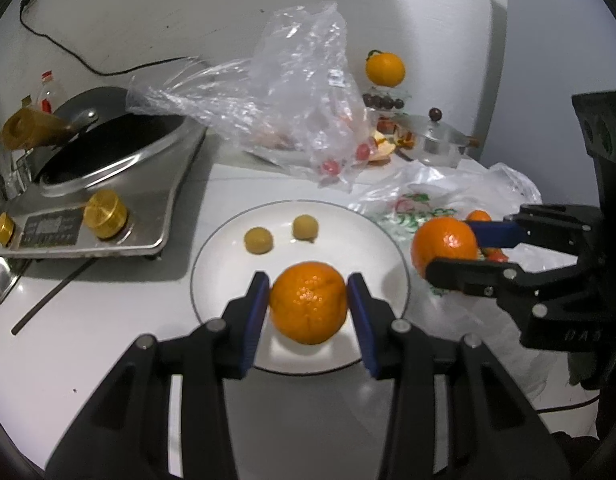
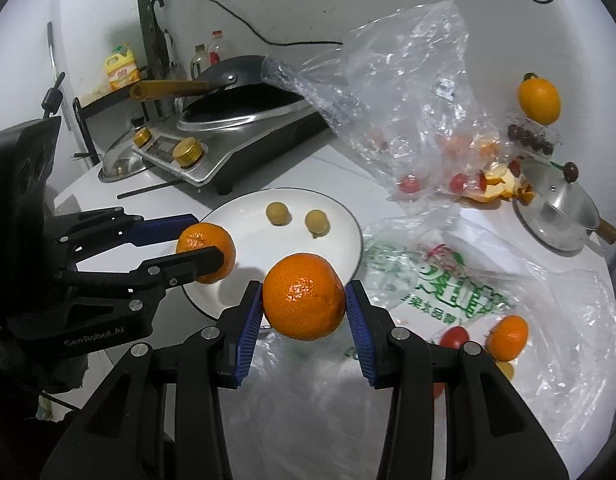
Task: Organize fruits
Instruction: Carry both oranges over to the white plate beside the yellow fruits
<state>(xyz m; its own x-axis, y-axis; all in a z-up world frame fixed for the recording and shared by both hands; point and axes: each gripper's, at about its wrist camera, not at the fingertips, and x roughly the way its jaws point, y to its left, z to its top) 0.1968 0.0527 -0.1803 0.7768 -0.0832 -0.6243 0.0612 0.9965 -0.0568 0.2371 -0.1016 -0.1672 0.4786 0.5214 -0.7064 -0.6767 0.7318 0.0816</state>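
My left gripper (image 1: pixel 308 312) is shut on an orange tangerine (image 1: pixel 308 302), held just above the near part of a white plate (image 1: pixel 368 240). Two small yellow-green fruits (image 1: pixel 258 240) (image 1: pixel 305 227) lie on the plate's far side. My right gripper (image 2: pixel 303 304) is shut on a second tangerine (image 2: pixel 303 296), just right of the plate's rim (image 2: pixel 348 216), over a printed plastic bag (image 2: pixel 428 280). In the left wrist view the right gripper (image 1: pixel 460 248) shows at the right with its tangerine (image 1: pixel 444 244). In the right wrist view the left gripper (image 2: pixel 203 240) shows at the left, gripping its tangerine (image 2: pixel 205 250).
A crumpled clear bag (image 1: pixel 299 92) with red fruits lies behind the plate. A stove with a black wok (image 1: pixel 107 152) stands at the left. A small tangerine (image 2: pixel 508 338) and a red tomato (image 2: pixel 454 338) lie on the printed bag. A glass pot lid (image 2: pixel 556 208) and a yellow citrus (image 2: pixel 539 98) sit at the far right.
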